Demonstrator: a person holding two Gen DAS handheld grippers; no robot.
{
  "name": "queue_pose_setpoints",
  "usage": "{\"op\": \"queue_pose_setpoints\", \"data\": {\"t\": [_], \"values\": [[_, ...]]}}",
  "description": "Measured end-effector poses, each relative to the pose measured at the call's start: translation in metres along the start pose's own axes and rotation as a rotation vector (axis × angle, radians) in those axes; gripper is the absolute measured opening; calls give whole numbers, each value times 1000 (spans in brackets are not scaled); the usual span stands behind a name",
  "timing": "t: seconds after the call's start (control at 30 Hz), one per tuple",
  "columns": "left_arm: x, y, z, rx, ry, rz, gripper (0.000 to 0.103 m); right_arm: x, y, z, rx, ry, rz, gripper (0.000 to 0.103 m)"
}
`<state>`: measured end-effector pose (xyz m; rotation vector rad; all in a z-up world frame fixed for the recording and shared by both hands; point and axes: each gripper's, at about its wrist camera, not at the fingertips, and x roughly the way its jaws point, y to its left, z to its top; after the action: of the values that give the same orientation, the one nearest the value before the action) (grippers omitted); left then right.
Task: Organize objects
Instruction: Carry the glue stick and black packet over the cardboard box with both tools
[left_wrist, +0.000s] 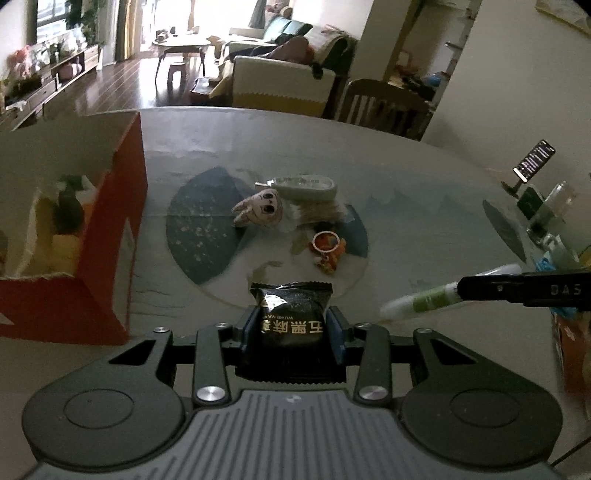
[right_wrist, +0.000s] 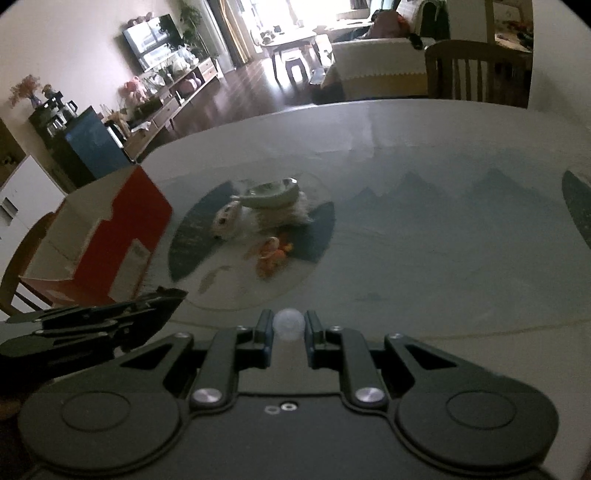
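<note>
Table (left_wrist: 406, 177) – red box (left_wrist: 122, 229) left | left gripper (left_wrist: 291, 321) clamps black snack packet (left_wrist: 291, 314) | right gripper (right_wrist: 289, 328) clamps white-green tube (left_wrist: 421, 301)

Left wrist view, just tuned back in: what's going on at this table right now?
A person is tidying the table with two handheld grippers. The left gripper is shut on a black snack packet; the right gripper is shut on a white and green tube. The red box stands open at left. A plush toy, a pale case and an orange keychain lie mid-table.
</note>
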<state>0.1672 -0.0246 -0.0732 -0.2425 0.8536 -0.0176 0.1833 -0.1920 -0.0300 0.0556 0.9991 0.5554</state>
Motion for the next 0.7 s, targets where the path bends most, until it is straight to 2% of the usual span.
{"op": "queue_pose_setpoints", "data": {"t": [0.3,0.53,0.7], "values": [[-34,31,7,34,-24,-27,38,-18,50,3,-17,-64,15,16],[-70,66,19,32,-58,-19,38,-16,102,28,-66,-145,72,16],[-94,98,35,37,-106,23,38,-9,149,52,-131,-199,116,16]]}}
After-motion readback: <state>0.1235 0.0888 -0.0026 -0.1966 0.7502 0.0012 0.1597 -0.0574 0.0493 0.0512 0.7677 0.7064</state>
